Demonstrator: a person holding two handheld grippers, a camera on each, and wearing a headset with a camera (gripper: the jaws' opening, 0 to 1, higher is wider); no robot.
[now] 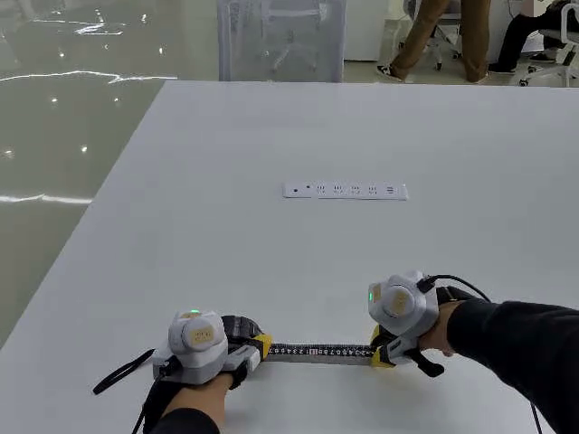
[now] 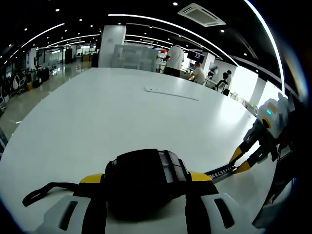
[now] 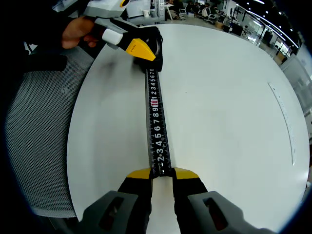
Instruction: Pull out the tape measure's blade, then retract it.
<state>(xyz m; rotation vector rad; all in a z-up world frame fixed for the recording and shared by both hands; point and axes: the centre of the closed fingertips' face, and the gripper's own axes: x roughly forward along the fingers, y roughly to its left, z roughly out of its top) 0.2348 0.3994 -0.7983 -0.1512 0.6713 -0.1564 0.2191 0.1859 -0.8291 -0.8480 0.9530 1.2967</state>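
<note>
A black tape measure case [image 2: 146, 180] sits clamped between the yellow-tipped jaws of my left gripper [image 1: 249, 348], low on the white table [image 1: 298, 262]. Its numbered blade [image 3: 157, 122] runs out flat across the table to my right gripper [image 3: 161, 173], which is shut on the blade's end. In the head view the blade [image 1: 318, 350] spans the short gap between the case [image 1: 242, 329] and my right gripper [image 1: 378, 354]. A black wrist strap [image 1: 122, 372] trails left from the case. The right gripper [image 2: 237, 163] appears in the left gripper view too.
A white power strip [image 1: 345, 191] lies mid-table, well beyond the grippers. A grey mesh chair seat [image 3: 39, 141] sits just off the table's near edge. People [image 1: 448, 36] and chairs stand past the far edge, beside a translucent bin [image 1: 280, 41].
</note>
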